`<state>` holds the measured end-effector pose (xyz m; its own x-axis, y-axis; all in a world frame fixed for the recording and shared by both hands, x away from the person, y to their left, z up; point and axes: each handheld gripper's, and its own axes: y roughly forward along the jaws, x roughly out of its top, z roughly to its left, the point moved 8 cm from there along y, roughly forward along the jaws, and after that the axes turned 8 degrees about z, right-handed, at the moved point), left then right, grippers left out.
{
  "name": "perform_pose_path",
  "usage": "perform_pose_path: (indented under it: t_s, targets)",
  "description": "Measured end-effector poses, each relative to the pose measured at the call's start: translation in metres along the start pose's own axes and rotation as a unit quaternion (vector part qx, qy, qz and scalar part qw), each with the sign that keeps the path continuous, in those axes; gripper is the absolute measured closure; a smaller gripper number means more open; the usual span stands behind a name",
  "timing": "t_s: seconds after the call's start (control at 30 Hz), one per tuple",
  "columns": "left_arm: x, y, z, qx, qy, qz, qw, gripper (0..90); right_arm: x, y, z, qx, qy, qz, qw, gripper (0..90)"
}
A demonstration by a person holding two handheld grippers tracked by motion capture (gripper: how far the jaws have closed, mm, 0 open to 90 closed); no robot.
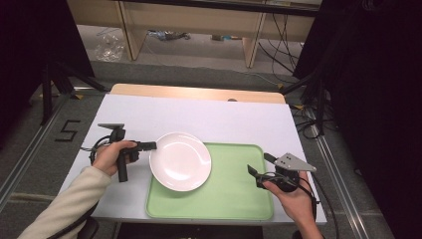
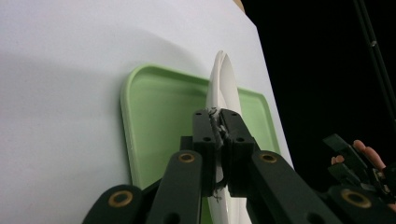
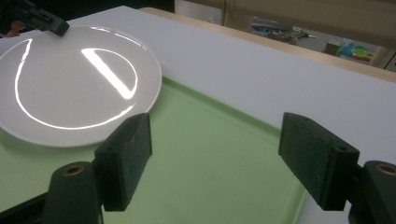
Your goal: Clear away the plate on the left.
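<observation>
Plate (image 1: 180, 161) sits partly over the green tray's (image 1: 234, 199) left end. Your left gripper (image 1: 152, 145) is clamped on its rim; your right gripper (image 1: 259, 172) hangs released above the tray's right edge.

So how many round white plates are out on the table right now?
1. The round white plate sits over the left part of the green plastic tray, its rim pinched by the left gripper.
</observation>
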<state>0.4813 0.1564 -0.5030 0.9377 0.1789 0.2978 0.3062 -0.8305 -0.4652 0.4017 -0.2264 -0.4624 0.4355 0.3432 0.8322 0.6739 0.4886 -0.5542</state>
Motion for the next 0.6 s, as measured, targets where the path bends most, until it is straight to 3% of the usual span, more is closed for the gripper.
perform_pose_path:
  t_s: [0.13,0.33,0.53,0.6]
  targets:
    - [-0.002,0.003,0.0,-0.007,0.004,0.013,0.9999,84.9,0.0,0.0,0.0,0.001,0.001,-0.001,1.0,26.5]
    - [-0.004,0.006,-0.001,0.005,0.022,0.022,0.9995,85.2,0.001,0.001,-0.001,-0.003,-0.006,-0.005,1.0,26.5]
    - [-0.008,0.01,0.002,0.003,0.024,0.046,0.9987,85.6,0.0,0.0,-0.001,-0.003,-0.005,-0.003,1.0,26.5]
    - [-0.009,0.012,0.004,0.015,0.027,0.045,0.9985,85.8,0.001,0.0,-0.001,-0.002,-0.006,-0.004,1.0,26.5]
